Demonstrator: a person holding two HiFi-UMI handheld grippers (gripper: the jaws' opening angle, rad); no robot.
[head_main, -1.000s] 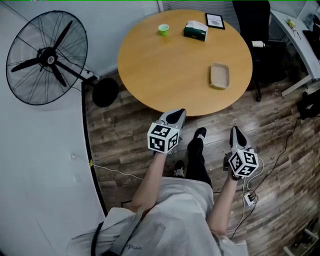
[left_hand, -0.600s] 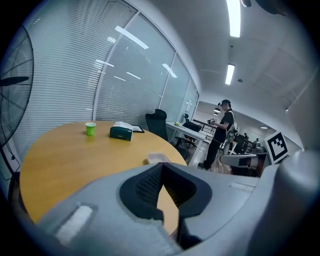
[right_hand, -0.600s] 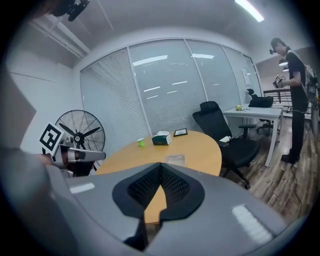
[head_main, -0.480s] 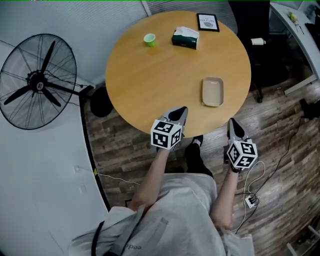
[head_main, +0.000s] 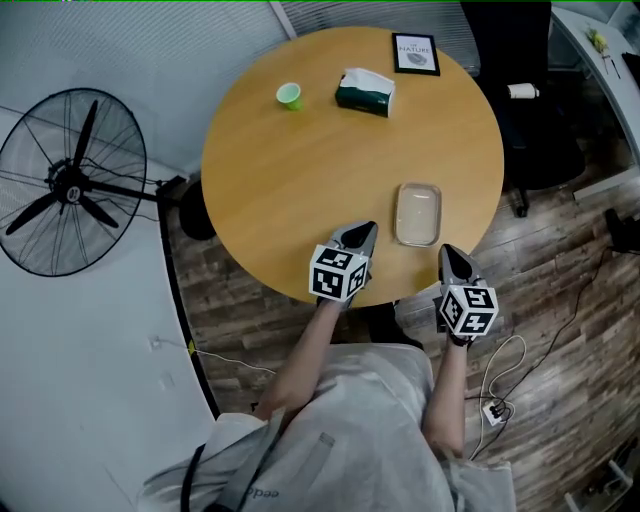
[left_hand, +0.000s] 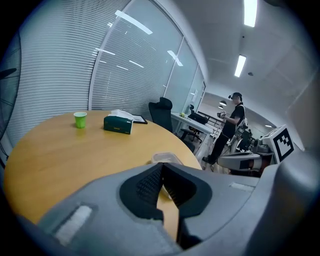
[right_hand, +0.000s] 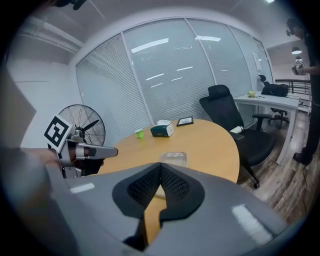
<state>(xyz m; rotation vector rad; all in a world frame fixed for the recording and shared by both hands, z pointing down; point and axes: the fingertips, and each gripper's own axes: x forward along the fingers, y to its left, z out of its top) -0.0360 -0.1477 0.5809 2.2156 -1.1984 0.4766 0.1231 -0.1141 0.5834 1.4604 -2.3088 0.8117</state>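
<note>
Office room, wood-plank floor (head_main: 560, 330), with a glazed wall with blinds beyond the table.

- Round wooden table (head_main: 300, 170): its near edge runs just ahead of you. The top is bare across the middle and the left.
- Your left gripper (head_main: 363, 232): the tip is over the table's near rim. The jaws are pressed together at the tips, with nothing between them.
- Your right gripper (head_main: 446, 254): the tip is at the near right arc of the rim. The jaws are likewise closed on nothing.
- Clear shallow rectangular plastic tray (head_main: 418, 214): it lies flat close to the near edge, between the two gripper tips and a little beyond them. It touches neither and is the nearest item to both.
- Far side of the top, well apart from the tray: a small green paper cup (head_main: 289, 95), a dark green tissue box (head_main: 365, 92), and a black-framed picture (head_main: 415, 53) at the far rim.
- Black office chair (head_main: 520, 110): it sits close against the table's right edge.
- Black pedestal fan (head_main: 70, 185): it stands left of the table, its base beside the rim.
- Open floor at your right: a white power plug with cable (head_main: 491, 411) lies on it.
</note>
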